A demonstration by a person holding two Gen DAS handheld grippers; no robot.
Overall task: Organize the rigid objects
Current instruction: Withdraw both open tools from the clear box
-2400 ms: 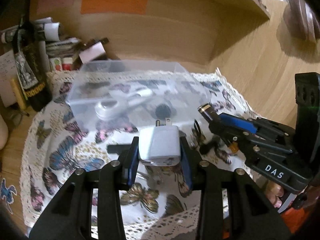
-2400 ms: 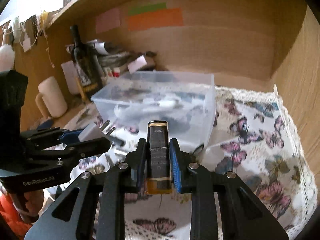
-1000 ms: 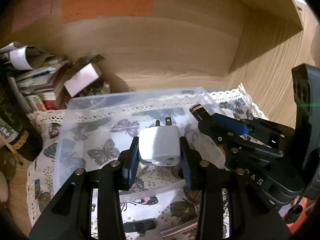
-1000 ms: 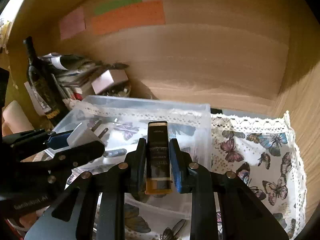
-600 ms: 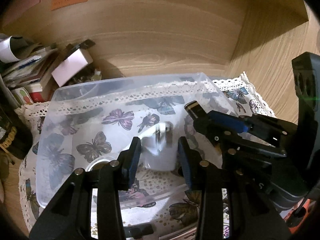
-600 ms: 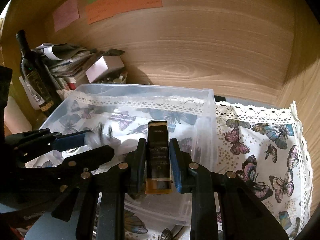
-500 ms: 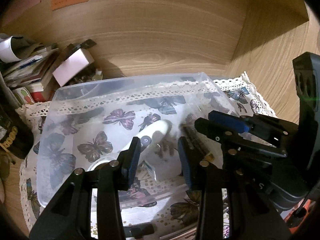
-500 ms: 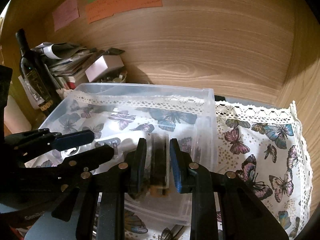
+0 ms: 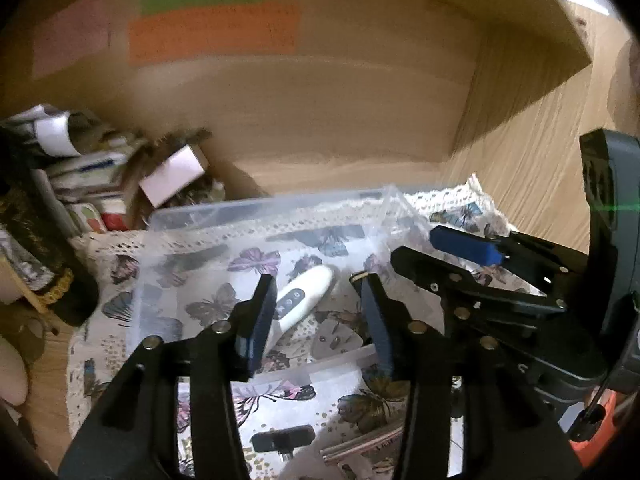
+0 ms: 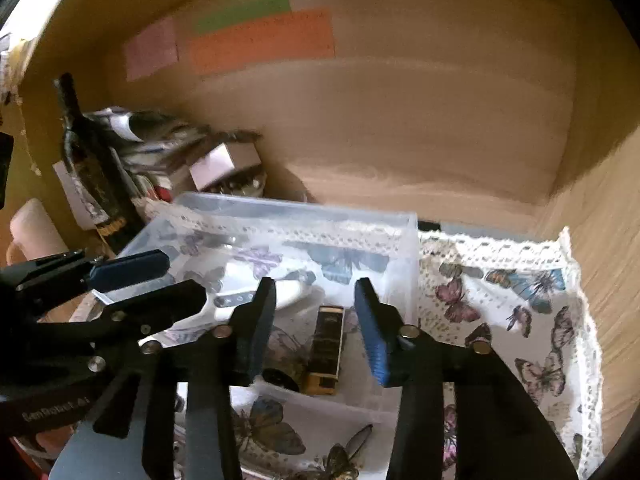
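Wood-panelled walls with orange, green and pink paper notes enclose a surface covered by a butterfly-print cloth with a lace edge, on which a clear plastic bin is set. Both grippers are held just above the bin's near side, side by side. The left gripper is seen with its jaws spread wide and nothing between them; the white plug adapter lies on the bin floor below that gap, beside a white remote-like device. The right gripper is likewise spread apart and empty, and the black-and-gold rectangular lighter is seen lying flat on the bin floor directly beneath the opening of its jaws, near the bin's front right corner, apart from both fingers. A small dark round item is glimpsed next to the lighter, too blurred to be identified. Outside the bin, on the cloth nearer the cameras, a small black part and a metal rod are left lying. A dark wine bottle and stacked clutter are seen at the left.
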